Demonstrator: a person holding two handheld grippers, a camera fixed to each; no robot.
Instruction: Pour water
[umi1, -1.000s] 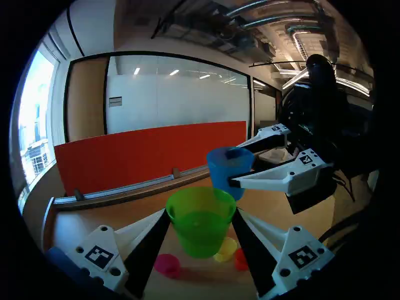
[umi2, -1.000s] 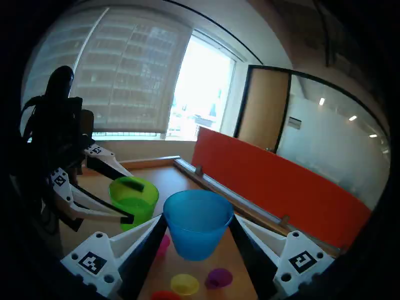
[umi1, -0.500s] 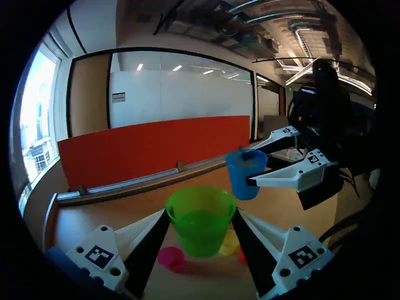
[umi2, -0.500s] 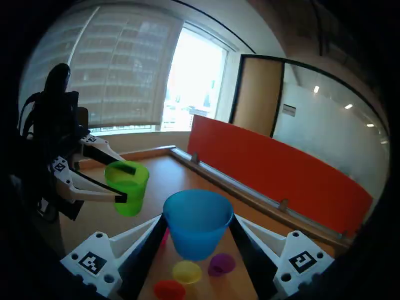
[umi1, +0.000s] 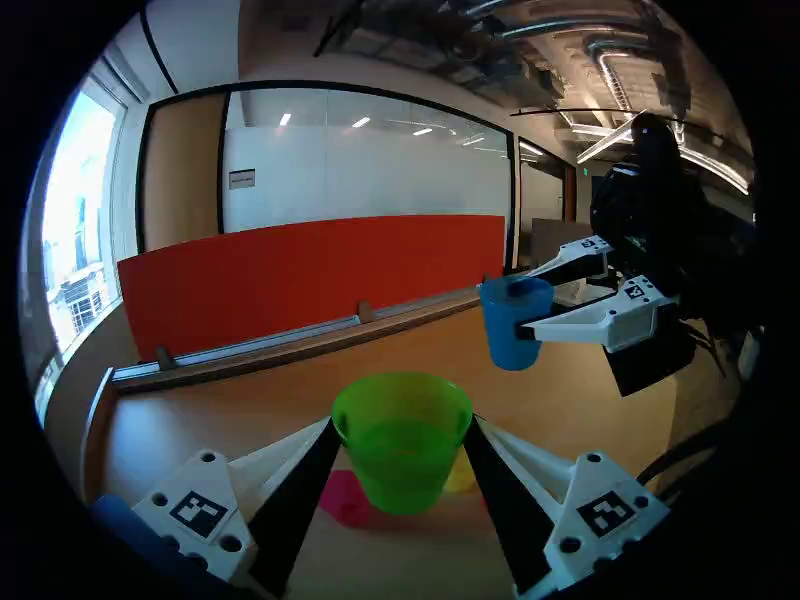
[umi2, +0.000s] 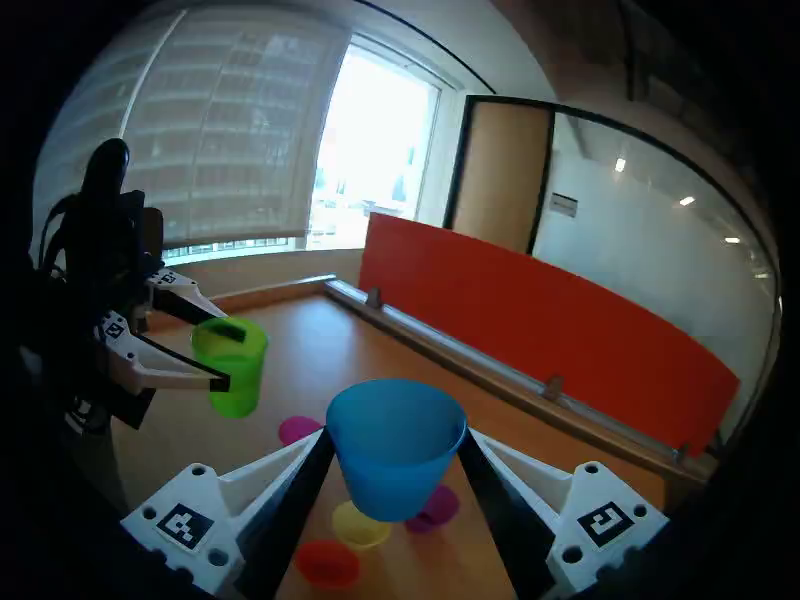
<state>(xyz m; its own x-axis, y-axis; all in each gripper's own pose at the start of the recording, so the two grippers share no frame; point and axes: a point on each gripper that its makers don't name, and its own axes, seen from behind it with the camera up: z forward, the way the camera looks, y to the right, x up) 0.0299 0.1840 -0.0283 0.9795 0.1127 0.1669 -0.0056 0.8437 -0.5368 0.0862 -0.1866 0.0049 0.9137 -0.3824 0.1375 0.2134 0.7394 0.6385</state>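
In the left gripper view my left gripper (umi1: 402, 462) is shut on an upright green cup (umi1: 402, 440) held above the wooden table (umi1: 250, 420). Farther off to the right the right gripper (umi1: 528, 315) holds a blue cup (umi1: 513, 322). In the right gripper view my right gripper (umi2: 395, 470) is shut on that blue cup (umi2: 395, 445), also upright. At the left the left gripper (umi2: 222, 360) carries the green cup (umi2: 230, 365). The two cups are well apart. Whether either holds water I cannot tell.
Small coloured cups sit on the table: pink (umi2: 299, 430), yellow (umi2: 360, 524), purple (umi2: 432, 508) and red (umi2: 327, 564). A pink cup (umi1: 345, 497) shows under the green cup. An orange partition (umi1: 310, 280) lines the far table edge. A person in dark clothes (umi2: 95, 260) holds the grippers.
The two cups have moved apart: the blue cup drew away to the right in the left gripper view, the green cup away to the left in the right gripper view. Both stay gripped.
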